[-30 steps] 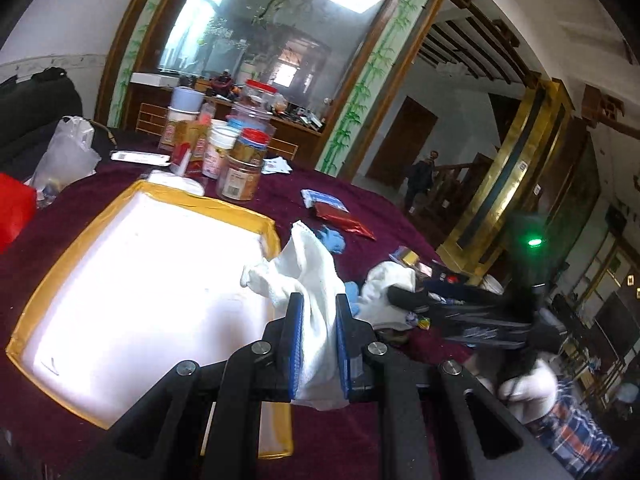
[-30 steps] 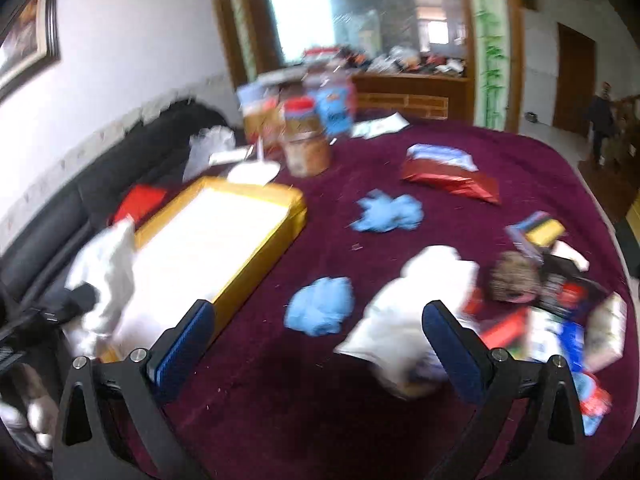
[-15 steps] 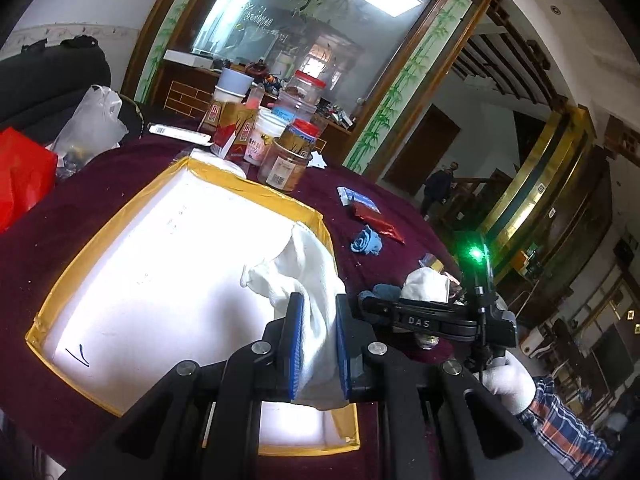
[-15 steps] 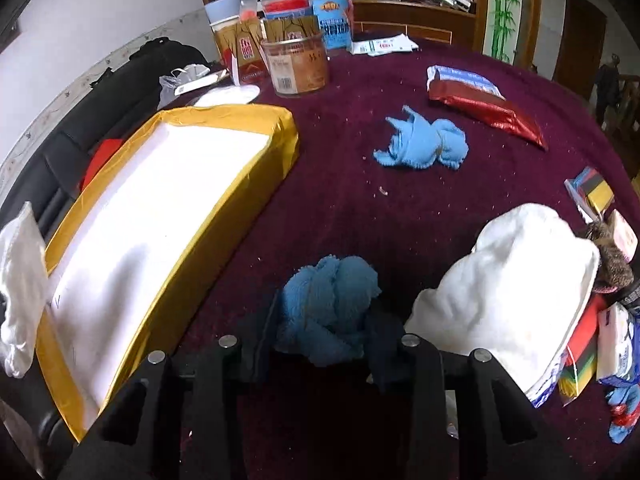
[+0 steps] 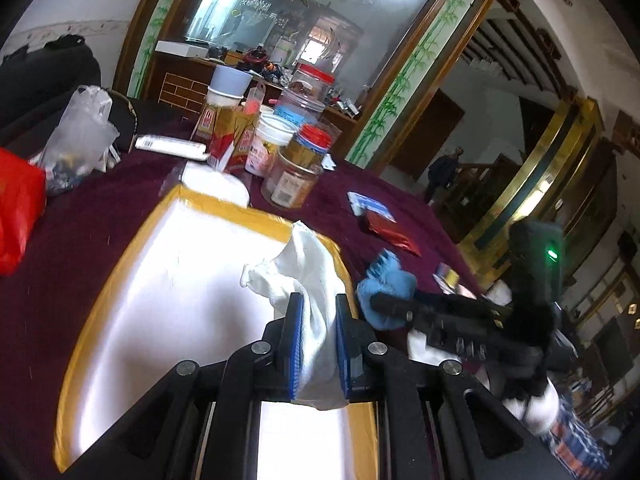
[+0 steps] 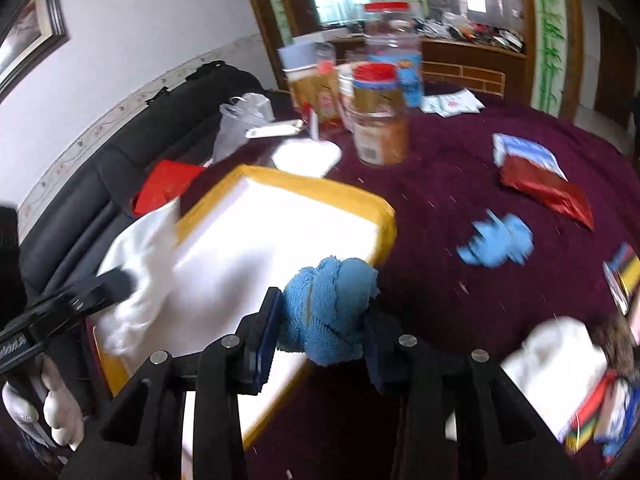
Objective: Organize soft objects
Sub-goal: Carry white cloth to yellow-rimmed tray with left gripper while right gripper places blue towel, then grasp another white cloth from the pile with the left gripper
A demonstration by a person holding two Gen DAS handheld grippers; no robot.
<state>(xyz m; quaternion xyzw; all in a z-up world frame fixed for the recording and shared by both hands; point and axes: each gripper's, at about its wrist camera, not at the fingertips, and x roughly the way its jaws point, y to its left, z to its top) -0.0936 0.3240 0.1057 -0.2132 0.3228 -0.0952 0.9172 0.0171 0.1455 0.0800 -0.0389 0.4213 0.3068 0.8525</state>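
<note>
**Carrying two cloths to the tray**

Holding a white cloth (image 5: 316, 292) pinched tight between its blue pads, the left gripper (image 5: 316, 344) sits low in the centre of its own view, with the cloth draped upward over the near right corner of the yellow-rimmed tray (image 5: 224, 210). The right gripper (image 6: 320, 332) has just been closing its jaws, and a balled blue towel (image 6: 332, 304) is now clamped between them — seen at lower centre of the right wrist view, hanging over the tray's right edge.

Both hands seem to be in the carry-and-place step: soft things lifted from the maroon tablecloth (image 6: 460, 200) and brought over the tray's white floor. Neither cloth is set down yet.

Still out on the table are a second blue cloth (image 6: 496, 240) at right of centre and a white bundle (image 6: 556, 356) at lower right (beside mixed packets, which are probably not part of the job).

The next move likely calls for lowering each gripper over a bare part of the tray and parting the jaws — placing the two cloths apart rather than heaped.
</note>
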